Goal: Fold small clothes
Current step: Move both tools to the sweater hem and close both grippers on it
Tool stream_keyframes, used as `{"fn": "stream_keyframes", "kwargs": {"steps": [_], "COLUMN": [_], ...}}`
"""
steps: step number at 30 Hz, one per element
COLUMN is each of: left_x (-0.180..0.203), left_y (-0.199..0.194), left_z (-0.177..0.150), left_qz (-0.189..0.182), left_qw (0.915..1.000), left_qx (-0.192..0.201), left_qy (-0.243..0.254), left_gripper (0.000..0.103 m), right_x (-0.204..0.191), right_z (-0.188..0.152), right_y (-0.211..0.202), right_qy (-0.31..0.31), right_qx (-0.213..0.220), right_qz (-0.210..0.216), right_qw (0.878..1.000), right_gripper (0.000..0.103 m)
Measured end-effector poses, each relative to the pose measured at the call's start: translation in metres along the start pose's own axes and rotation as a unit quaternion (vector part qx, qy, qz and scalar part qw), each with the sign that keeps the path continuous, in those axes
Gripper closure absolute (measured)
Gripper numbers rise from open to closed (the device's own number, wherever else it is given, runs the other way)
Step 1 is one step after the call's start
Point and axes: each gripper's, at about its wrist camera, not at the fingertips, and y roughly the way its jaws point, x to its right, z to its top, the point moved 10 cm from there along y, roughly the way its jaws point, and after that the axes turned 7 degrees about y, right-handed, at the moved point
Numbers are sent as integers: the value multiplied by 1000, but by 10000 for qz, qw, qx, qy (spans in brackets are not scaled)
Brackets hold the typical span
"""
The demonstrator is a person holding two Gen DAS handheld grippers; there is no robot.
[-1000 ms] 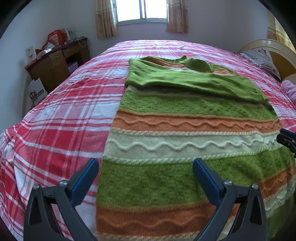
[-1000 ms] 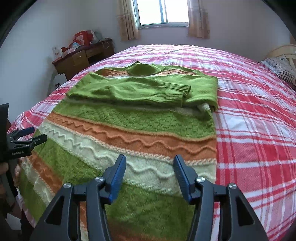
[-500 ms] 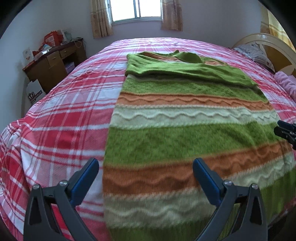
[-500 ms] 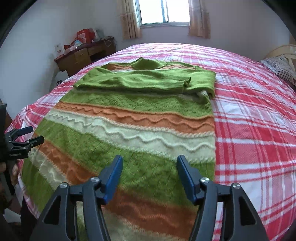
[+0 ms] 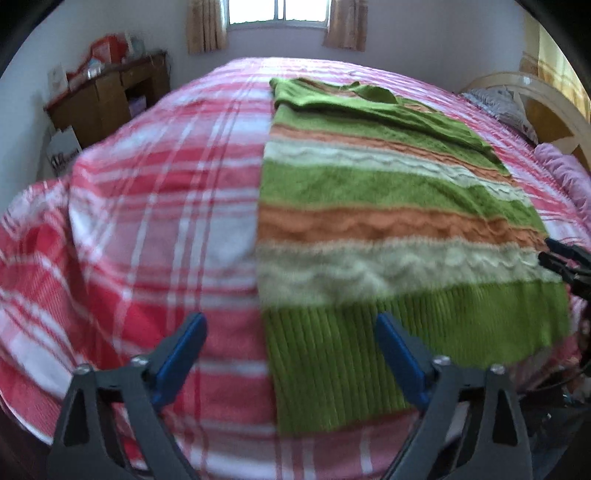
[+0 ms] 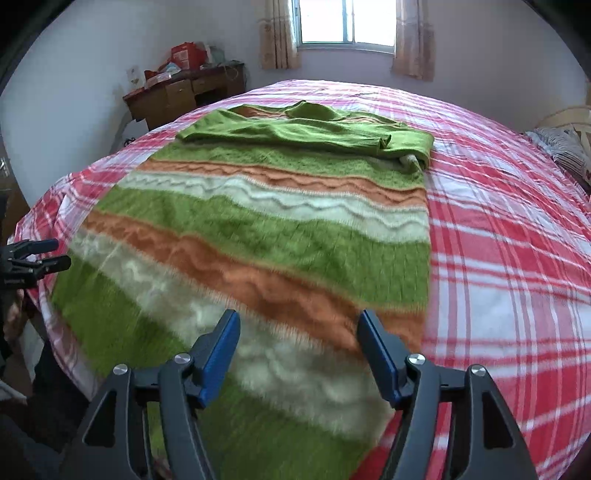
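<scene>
Sweater point(image 5: 388, 229), striped in green, orange and cream, lies flat on the bed point(image 5: 155, 206) with its ribbed green hem nearest me and its collar toward the window point(image 6: 347, 22). From my right wrist view I see both sleeves point(image 6: 295, 134) folded across the chest, one cuff lying just short of the right edge. The knit runs almost to the near edge of the red-and-white plaid bedspread.

My left tongs point(image 5: 290, 345) hang above the hem's left corner, jaws spread wide and holding nothing; the left blue pad is over bare bedspread, the right over ribbed knit. My right tongs point(image 6: 297, 343) hover over the lower right part of the sweater, also wide open and empty. Each pair of tongs shows at the edge of the other's view.

Against the far wall to the left stands a wooden desk point(image 6: 184, 96) with drawers, its surface piled with red boxes point(image 6: 184, 55) and papers; I cannot make out what they contain. A paper bag point(image 5: 64, 149) leans beside it on the floor. At the right sits a pale headboard point(image 5: 546, 107) with pillows point(image 6: 565, 151) against it.
</scene>
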Motion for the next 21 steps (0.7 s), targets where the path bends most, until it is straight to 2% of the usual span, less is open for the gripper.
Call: {"fn": "stream_keyframes", "kwargs": {"steps": [4, 8, 14, 18, 21], "left_x": [7, 7, 10, 14, 13], "left_y": [3, 3, 1, -2, 1], "left_z": [-19, -24, -27, -30, -31], "left_qz": [-441, -517, -658, -760, -623], "left_qw": [9985, 9978, 9960, 9952, 9967], "left_qx": [-207, -166, -194, -222, -240], "left_qy": [-251, -387, -575, -576, -454], "left_gripper": [25, 27, 38, 50, 67], "right_x": [-3, -5, 5, 15, 21], "right_z": [-17, -30, -40, -48, -55], "right_y": [-11, -21, -39, -46, -46], "right_qy": [-120, -154, 197, 444, 684], "right_qx": [-3, -17, 25, -24, -117], "right_qz": [-84, -84, -67, -54, 31], "right_qw": [9999, 9998, 9998, 9990, 9976], "right_gripper": [36, 36, 36, 36, 36]}}
